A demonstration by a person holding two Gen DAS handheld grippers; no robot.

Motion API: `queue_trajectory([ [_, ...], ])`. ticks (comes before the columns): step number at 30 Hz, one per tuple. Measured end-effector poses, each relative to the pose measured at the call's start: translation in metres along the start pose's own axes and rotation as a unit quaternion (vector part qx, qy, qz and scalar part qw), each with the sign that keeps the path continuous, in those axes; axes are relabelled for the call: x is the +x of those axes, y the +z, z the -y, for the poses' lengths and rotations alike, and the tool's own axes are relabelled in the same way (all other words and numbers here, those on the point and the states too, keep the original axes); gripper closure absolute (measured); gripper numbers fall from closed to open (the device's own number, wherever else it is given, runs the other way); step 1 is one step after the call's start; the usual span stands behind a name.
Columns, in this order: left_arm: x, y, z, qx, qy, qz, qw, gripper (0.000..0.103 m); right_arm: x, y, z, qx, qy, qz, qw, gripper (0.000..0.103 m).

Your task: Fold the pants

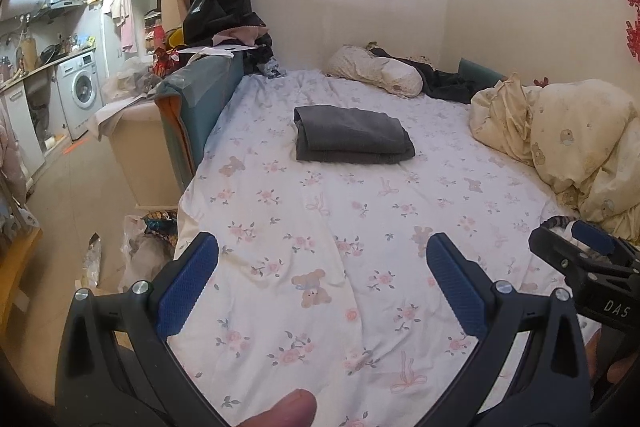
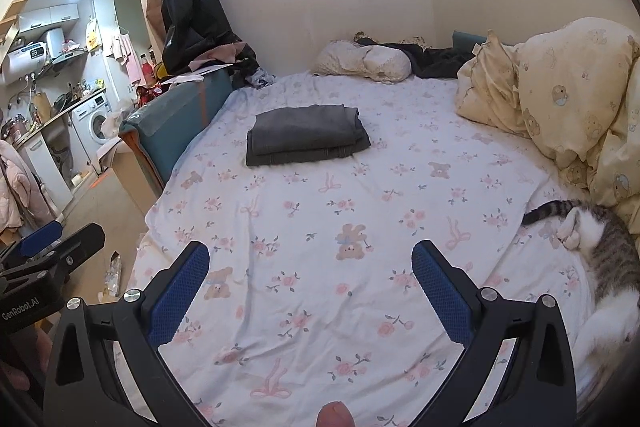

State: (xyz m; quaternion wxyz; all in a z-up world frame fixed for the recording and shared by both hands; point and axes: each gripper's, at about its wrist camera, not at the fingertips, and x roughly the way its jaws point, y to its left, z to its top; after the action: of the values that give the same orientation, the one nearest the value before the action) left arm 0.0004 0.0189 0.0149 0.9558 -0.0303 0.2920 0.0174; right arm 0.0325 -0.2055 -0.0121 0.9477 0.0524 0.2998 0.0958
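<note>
- A bed [image 1: 360, 307], dressed in a white sheet printed with pink flowers and teddy bears, is filling a small bedroom, with cream walls standing behind it.
- A rumpled cream duvet [image 2: 560, 99] is lying heaped along the bed's right side, and a pillow [image 1: 376, 71] is resting against the far wall.
- A tabby-and-white cat [image 2: 608, 259] is sprawling on the sheet just below the duvet.
- A washing machine [image 1: 82, 91] is sitting in the kitchen area beyond the bed's left edge.
- The pants [image 1: 352, 141], dark grey, are lying folded in a neat stacked rectangle at the middle of the bed, well apart from both tools.
- The left gripper [image 1: 322, 259] and the right gripper [image 2: 310, 267] are hovering over the near sheet, jaws spread wide and holding nothing.
</note>
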Motion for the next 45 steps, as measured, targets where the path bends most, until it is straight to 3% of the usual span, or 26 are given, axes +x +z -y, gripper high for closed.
queue_trajectory([
  [45,0.0005,-0.0026,-0.0027,0.001,-0.001,-0.003,1.0000,0.000,0.0029,-0.0004,0.0054,-0.001,0.001,-0.002,1.000,0.000],
])
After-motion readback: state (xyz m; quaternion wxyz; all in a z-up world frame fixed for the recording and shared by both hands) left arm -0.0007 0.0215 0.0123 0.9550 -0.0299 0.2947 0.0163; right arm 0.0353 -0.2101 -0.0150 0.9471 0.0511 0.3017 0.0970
